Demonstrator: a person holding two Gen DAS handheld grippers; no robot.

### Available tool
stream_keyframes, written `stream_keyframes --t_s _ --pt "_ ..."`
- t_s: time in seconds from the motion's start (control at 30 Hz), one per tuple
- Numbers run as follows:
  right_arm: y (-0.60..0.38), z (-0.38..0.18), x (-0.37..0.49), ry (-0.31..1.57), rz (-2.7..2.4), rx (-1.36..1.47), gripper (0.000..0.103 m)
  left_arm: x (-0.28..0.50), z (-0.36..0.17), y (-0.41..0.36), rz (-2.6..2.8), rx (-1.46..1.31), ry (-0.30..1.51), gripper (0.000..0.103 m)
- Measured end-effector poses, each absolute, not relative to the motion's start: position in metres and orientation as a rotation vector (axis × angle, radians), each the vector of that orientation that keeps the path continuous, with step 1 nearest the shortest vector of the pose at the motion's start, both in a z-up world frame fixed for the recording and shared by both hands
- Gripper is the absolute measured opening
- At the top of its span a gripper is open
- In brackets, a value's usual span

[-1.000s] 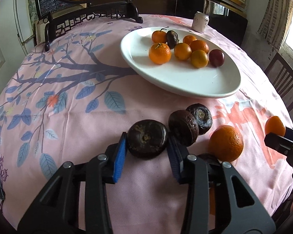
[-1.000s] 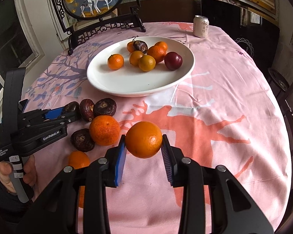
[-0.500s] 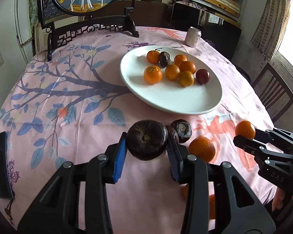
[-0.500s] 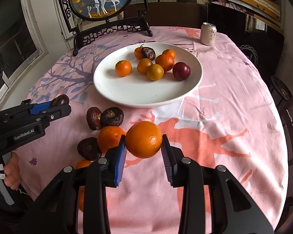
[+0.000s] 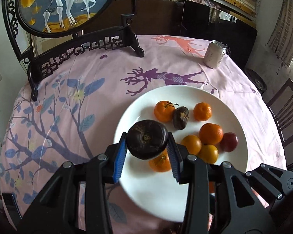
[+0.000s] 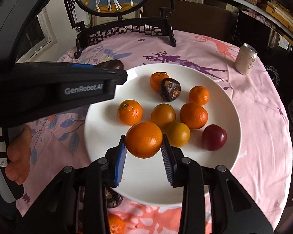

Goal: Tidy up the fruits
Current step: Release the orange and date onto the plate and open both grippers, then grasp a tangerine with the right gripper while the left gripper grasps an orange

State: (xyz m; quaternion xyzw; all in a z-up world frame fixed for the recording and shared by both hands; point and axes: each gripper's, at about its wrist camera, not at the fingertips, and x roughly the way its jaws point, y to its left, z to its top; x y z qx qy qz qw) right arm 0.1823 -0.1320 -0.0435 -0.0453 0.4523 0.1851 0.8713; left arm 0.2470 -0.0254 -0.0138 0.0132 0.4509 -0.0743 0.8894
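While both pairs of tongs hang over the white plate (image 6: 232, 132), each one carries a fruit. Farthest left in the right wrist view, a person's hand (image 6: 17, 154) grips the handle of the left tongs (image 5: 146, 152), whose blue pads are clamped on a dark, wrinkled round fruit (image 5: 147, 139); it sits above the plate's left edge, with the pink patterned cloth of the bench (image 5: 68, 105) just beyond. Next across, the right tongs (image 6: 144, 152) pinch an orange (image 6: 144, 139) between their pads, above the near middle of the plate.

On the plate itself lie several small oranges, one of them (image 6: 130, 112) to the left of the held orange, another (image 6: 159, 79) at the back touching a dark shrivelled fruit (image 6: 170, 89). Toward the right of the plate rests a red plum (image 6: 214, 137), apart from the rim. Off the plate, near the lower edge of the right wrist view, another orange (image 6: 116, 224) and a dark fruit (image 6: 112, 198) lie on the cloth. At the far right of the bench stands a pale drinks can (image 6: 246, 59), and behind everything is a round painted deer screen (image 5: 60, 5) on a dark carved stand.
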Motion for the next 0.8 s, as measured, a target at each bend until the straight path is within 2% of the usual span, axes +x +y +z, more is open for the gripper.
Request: stream_keyframes --t_s 0.23,0.27,0.3,0.33,0.6,0.8 --pt "-0.139 -0.054 0.204 0.954 0.379 -0.031 0.036 0.276 -0.037 -0.026 -0.158 0.015 0.995 0.041" --pt "-0.141 -0.055 0.205 0.95 0.381 -0.016 0.041 0.278 -0.037 -0.026 -0.159 0.009 0.994 0.053" --pt "-0.142 -0.054 0.205 0.947 0.391 -0.004 0.048 0.278 -0.036 -0.024 -0.154 0.003 0.984 0.078" --pt "-0.144 -0.051 0.204 0.937 0.381 -0.002 0.061 0.277 -0.032 -0.022 -0.141 -0.003 0.958 0.087" --pt "-0.146 -0.029 0.166 0.879 0.348 -0.06 0.063 0.231 0.003 -0.005 -0.169 -0.049 0.875 0.089" --pt "-0.152 -0.024 0.132 0.876 0.332 -0.059 0.063 0.172 0.007 0.006 -0.156 -0.052 0.847 0.089"
